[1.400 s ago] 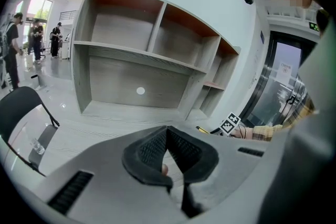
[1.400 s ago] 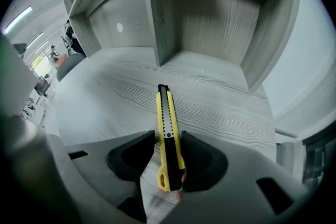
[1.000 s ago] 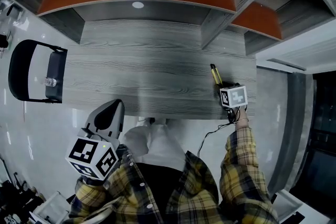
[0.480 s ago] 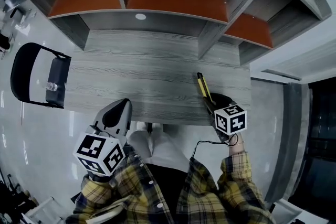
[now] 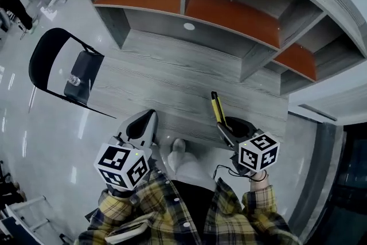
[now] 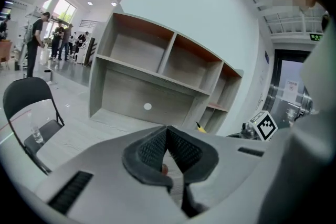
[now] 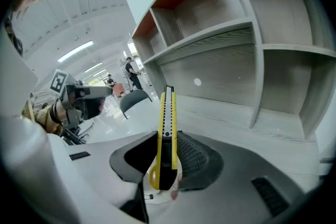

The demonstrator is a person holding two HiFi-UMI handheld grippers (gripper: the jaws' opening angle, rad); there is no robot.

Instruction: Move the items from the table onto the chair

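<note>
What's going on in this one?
A person in a plaid shirt stands at a wood-grain table with a hand-held gripper in each hand. The right gripper is clamped on a yellow utility knife, which points forward over the table's near edge. The left gripper is shut with nothing between its jaws. Off to the left is a black chair with a small clear item already on its seat. The knife has not yet reached the chair.
</note>
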